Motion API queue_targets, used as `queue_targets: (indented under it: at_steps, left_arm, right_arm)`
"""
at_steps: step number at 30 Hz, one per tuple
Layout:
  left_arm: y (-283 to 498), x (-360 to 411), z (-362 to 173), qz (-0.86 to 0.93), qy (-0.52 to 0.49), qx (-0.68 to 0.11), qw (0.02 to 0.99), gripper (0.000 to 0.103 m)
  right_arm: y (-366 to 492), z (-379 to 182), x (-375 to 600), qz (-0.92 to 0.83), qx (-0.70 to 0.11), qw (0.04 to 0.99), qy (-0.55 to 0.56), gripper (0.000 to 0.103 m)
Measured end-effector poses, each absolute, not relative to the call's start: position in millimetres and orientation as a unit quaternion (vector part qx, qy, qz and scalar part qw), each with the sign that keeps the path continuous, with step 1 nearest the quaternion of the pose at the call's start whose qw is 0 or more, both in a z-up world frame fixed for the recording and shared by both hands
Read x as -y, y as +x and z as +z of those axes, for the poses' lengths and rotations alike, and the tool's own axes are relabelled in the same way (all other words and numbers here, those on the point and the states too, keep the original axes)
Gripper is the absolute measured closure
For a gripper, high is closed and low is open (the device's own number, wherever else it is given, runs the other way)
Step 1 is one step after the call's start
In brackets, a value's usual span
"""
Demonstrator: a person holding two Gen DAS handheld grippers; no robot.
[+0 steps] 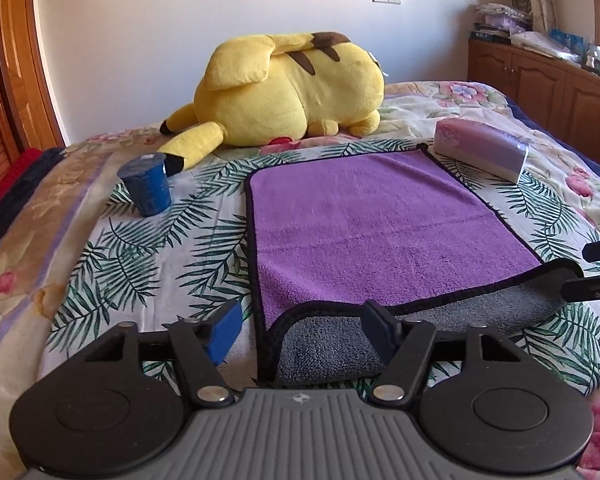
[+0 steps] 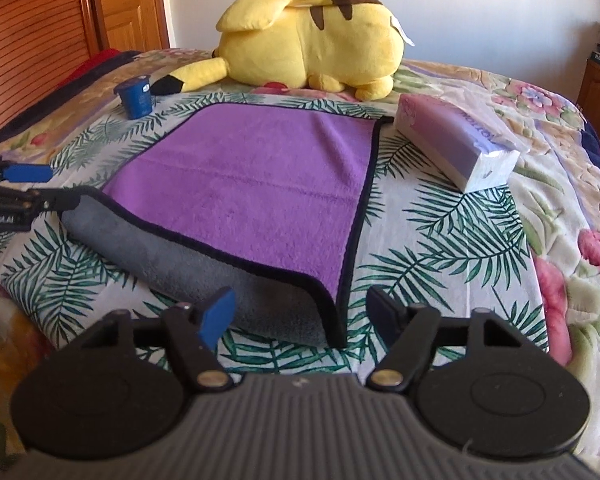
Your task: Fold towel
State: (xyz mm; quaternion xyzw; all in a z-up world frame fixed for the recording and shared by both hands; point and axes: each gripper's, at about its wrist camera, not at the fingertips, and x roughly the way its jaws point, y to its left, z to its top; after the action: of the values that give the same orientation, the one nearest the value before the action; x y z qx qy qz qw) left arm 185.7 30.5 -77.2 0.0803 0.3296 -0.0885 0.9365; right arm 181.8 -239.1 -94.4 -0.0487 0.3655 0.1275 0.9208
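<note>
A purple towel (image 1: 364,224) with a black hem and grey underside lies on the bed; it also shows in the right wrist view (image 2: 260,184). Its near edge is turned over, showing a grey strip (image 1: 332,344) (image 2: 204,272). My left gripper (image 1: 302,332) is open, its fingers either side of the near left corner of the towel, holding nothing. My right gripper (image 2: 300,316) is open at the near right corner, holding nothing. The left gripper's fingers (image 2: 28,174) show at the left edge of the right wrist view, and the right gripper (image 1: 596,272) at the right edge of the left wrist view.
A yellow plush toy (image 1: 288,88) lies behind the towel. A blue cup (image 1: 146,186) stands upside down to the left. A pink tissue pack (image 1: 480,150) lies to the right. A wooden cabinet (image 1: 548,80) is at the far right, wooden doors (image 2: 40,8) at the left.
</note>
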Motion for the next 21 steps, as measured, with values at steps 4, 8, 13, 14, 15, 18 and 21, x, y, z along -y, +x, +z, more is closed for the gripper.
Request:
queue_targets:
  at_steps: [4,8,13,14,15,18,21]
  left_arm:
    - [193,-36,-82,-0.094,0.073,-0.344,0.931,0.064]
    - [195,-39,-88,-0.097,0.060,-0.362,0.925,0.065]
    - [198,-41,-94,-0.104,0.048,-0.381,0.917,0.079]
    - [198,-41,-95,-0.103,0.046,-0.386,0.916,0.080]
    - [198,-42,-96,-0.101,0.045,-0.388,0.915,0.084]
    - [198,-42,-98,-0.096,0.046,-0.393,0.913,0.091]
    - [198,-42,-100,-0.095,0.048,-0.398,0.911,0.092]
  right_arm:
    - [185,-97,241,0.126,-0.371,0.919,-0.045,0.033]
    - [188,-99,244,0.125,-0.375,0.918,-0.038,0.034]
    - [192,-104,243,0.121,-0.384,0.914,-0.043,0.038]
    - [193,-105,244,0.122,-0.385,0.914,-0.042,0.039]
    - [194,-106,244,0.122,-0.387,0.913,-0.040,0.039]
    - [196,-108,246,0.124,-0.393,0.910,-0.034,0.039]
    - [197,-110,247,0.126,-0.397,0.908,-0.030,0.042]
